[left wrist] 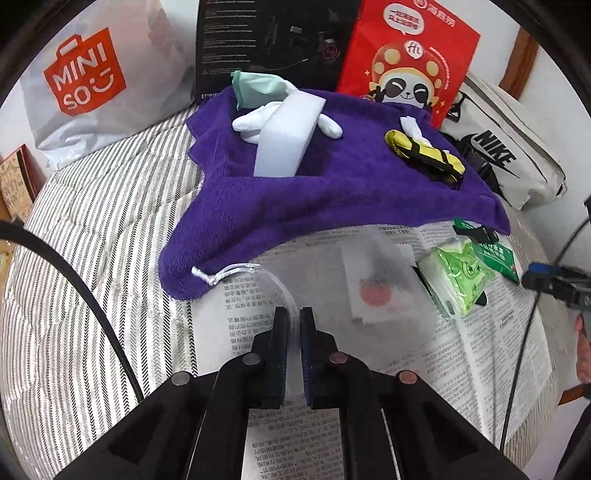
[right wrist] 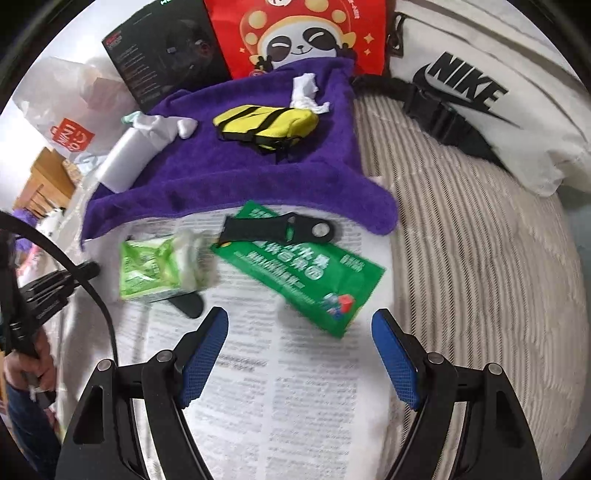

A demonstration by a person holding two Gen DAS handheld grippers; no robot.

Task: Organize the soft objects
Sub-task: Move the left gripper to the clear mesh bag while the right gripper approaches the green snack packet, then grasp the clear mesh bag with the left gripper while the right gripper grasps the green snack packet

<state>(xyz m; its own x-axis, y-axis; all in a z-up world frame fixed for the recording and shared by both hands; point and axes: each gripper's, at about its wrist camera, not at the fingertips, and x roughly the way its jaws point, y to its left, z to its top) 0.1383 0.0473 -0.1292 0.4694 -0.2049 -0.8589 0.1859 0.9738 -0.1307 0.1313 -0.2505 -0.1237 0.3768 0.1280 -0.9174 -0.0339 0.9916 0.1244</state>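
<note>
A purple towel (left wrist: 295,206) (right wrist: 236,173) lies on the bed and bears a white foam block (left wrist: 288,136), a white glove (left wrist: 251,123), a mint cloth (left wrist: 258,86), a yellow-black pouch (left wrist: 424,155) (right wrist: 266,123) and a crumpled white tissue (right wrist: 306,90). My left gripper (left wrist: 294,314) is shut on a thin translucent white bag (left wrist: 376,280) by its strap, above a newspaper (left wrist: 461,350). My right gripper (right wrist: 299,325) is open and empty above the newspaper (right wrist: 295,387), close to a green packet (right wrist: 299,273) and a green tissue pack (right wrist: 159,269) (left wrist: 458,280).
A Miniso bag (left wrist: 92,85), a black box (left wrist: 269,40), a red panda bag (left wrist: 406,62) (right wrist: 295,33) and a white Nike bag (right wrist: 480,96) (left wrist: 502,158) line the back. A black strap piece (right wrist: 280,230) lies on the green packet. Striped bedding (left wrist: 92,258) surrounds everything.
</note>
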